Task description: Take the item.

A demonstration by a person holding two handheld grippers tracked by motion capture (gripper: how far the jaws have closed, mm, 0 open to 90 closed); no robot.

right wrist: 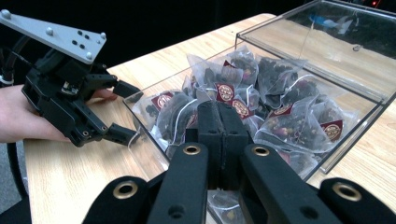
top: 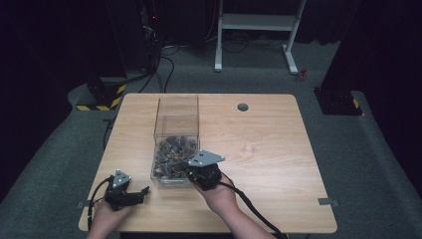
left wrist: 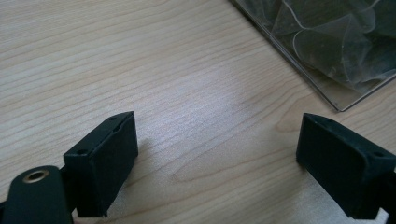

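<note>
Fingers (right wrist: 219, 135) pressed together over clear box (top: 177, 107) of tea bags (right wrist: 261, 98).

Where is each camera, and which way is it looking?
High view: sits above the person's side of the table, looking forward and down; both forearms, the left gripper and the right gripper show.
Left gripper view: rides the left gripper, looking down at the wood between its open jaws.
Right gripper view: rides the right gripper, jaws shut, facing the tea bags; the other hand shows farther off.
Shared: all three views show the clear box.
</note>
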